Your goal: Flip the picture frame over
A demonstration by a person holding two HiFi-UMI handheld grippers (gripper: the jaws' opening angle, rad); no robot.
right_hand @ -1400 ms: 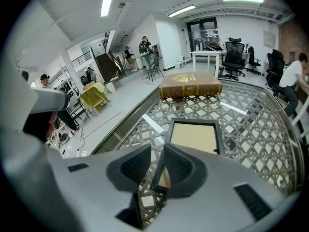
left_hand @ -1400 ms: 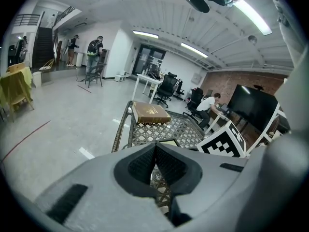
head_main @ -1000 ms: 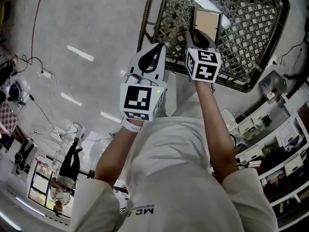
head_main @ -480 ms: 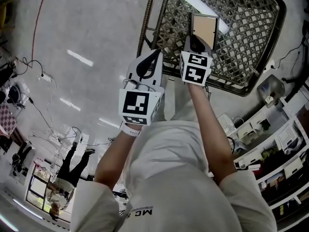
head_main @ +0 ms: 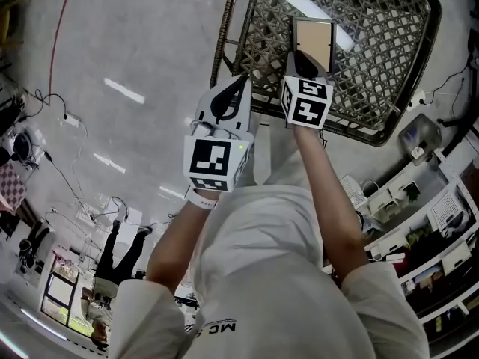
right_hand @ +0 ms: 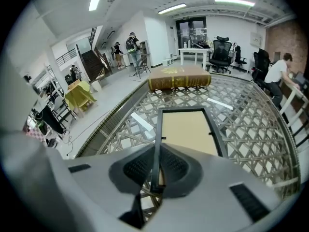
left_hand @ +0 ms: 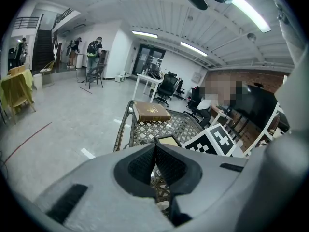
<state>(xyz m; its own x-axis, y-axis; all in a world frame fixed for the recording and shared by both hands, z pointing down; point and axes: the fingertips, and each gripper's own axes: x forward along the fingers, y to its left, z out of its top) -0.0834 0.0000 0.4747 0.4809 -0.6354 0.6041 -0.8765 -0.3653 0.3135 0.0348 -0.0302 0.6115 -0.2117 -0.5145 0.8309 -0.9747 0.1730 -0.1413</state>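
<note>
The picture frame (head_main: 313,42), a dark rim round a tan panel, lies on the lattice table (head_main: 382,73) with the tan side up. In the right gripper view the picture frame (right_hand: 189,129) runs away from me, and its near left rim sits between the pads. My right gripper (head_main: 303,60) has just been closing and its pads press on that rim; the right gripper (right_hand: 155,170) is shut on it. My left gripper (head_main: 228,99) hovers at the table's near left edge, apart from the frame. The left gripper (left_hand: 155,164) is shut with nothing in it.
A thick brown book (right_hand: 178,76) lies at the table's far end, beyond the frame; the book (left_hand: 150,111) also shows in the left gripper view. White shelves (head_main: 426,200) stand to the right. Cables (head_main: 67,114) trail over the grey floor at left.
The right gripper's jaws have closed onto the frame's near rim. Both hands stay where they were, and the frame has not visibly moved.
</note>
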